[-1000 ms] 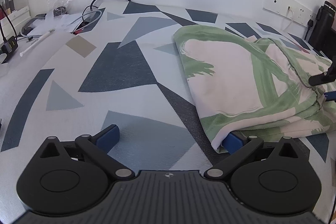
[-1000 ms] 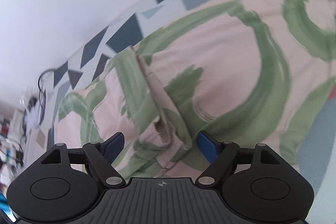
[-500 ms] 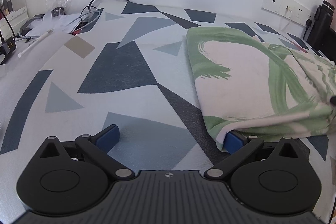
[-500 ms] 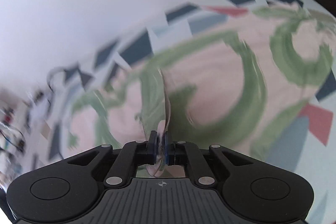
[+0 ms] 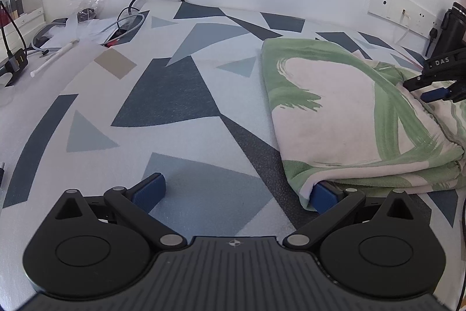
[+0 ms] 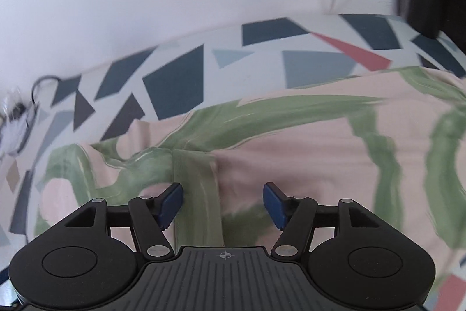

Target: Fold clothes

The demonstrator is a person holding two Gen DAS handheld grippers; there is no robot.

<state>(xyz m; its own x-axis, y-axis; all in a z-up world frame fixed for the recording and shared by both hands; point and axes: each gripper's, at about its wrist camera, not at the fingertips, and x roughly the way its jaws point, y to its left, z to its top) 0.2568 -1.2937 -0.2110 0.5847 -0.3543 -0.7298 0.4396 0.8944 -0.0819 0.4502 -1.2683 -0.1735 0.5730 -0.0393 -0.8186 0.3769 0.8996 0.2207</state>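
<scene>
Folding looks partway done in the left wrist view: the pink-and-green garment lies doubled on the patterned table, and the left gripper rests spread wide, holding nothing, its right finger tucked under the near corner while the other sits on bare cloth. In the right wrist view the right gripper hovers just above the garment, jaws apart and empty, straddling a green seam; my guess is the next move calls for pinching an edge for 1 more fold.

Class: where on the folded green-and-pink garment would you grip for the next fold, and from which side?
Probably the garment's near corner, from the front edge: its layers end in a stacked lip there, beside the open left hand-held gripper, whose right pad lies under it.
</scene>
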